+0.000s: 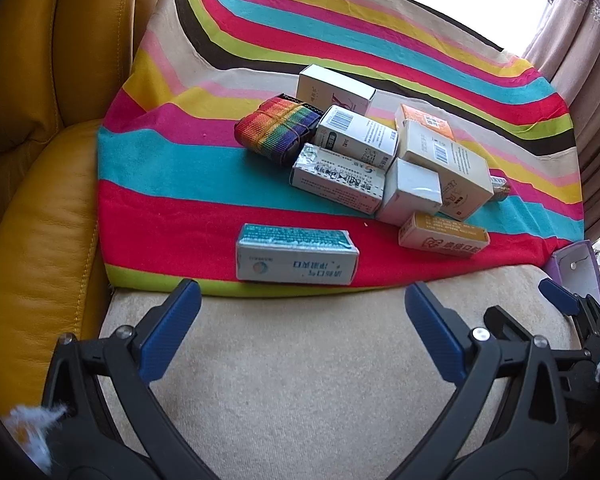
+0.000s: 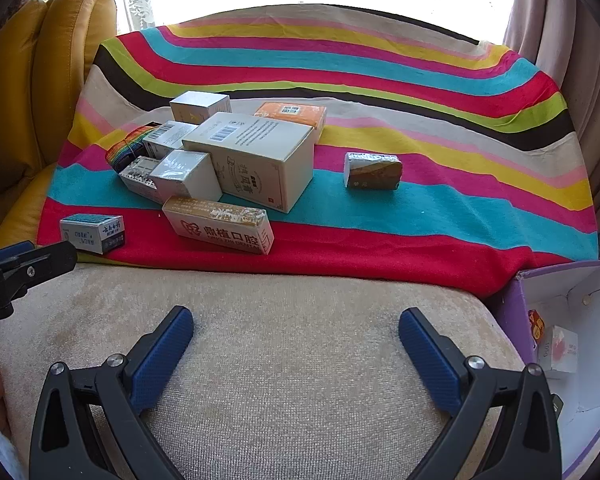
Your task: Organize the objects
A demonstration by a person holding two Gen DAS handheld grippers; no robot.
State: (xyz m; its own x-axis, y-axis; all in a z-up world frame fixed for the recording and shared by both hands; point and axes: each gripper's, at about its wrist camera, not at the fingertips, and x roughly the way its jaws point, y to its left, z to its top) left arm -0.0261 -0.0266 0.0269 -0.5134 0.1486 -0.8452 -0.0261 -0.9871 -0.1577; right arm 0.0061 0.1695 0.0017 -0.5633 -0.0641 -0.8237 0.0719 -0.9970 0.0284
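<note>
- We judge the tidying barely begun: the purple box (image 2: 520, 300) at the right edge of the seat already holds two small items, a red-patterned packet (image 2: 536, 326) and a pale carton (image 2: 562, 350), while nearly everything else lies out on the striped cloth (image 2: 420, 216).
- Left to sort, as far as we see: a cluster of white cartons around the big cream carton (image 2: 260, 160), a rainbow strap roll (image 1: 276, 130) touching its left side, an orange carton (image 2: 292, 114) behind it, and the gold-topped dental box (image 2: 220, 226) in front.
- Two pieces sit apart from the cluster: the teal-topped box (image 1: 296, 256) near the cloth's front edge, and a small silver-and-gold pack (image 2: 374, 170) alone to the right.
- Our left gripper (image 1: 300, 332) is spread wide and holds nothing; the teal-topped box lies just ahead of its fingertips, slightly left of centre, not touching.
- Our right gripper (image 2: 296, 344) is likewise spread and empty, over bare beige cushion (image 2: 280, 360); the dental box lies ahead and to its left, and the purple box is close on its right.
</note>
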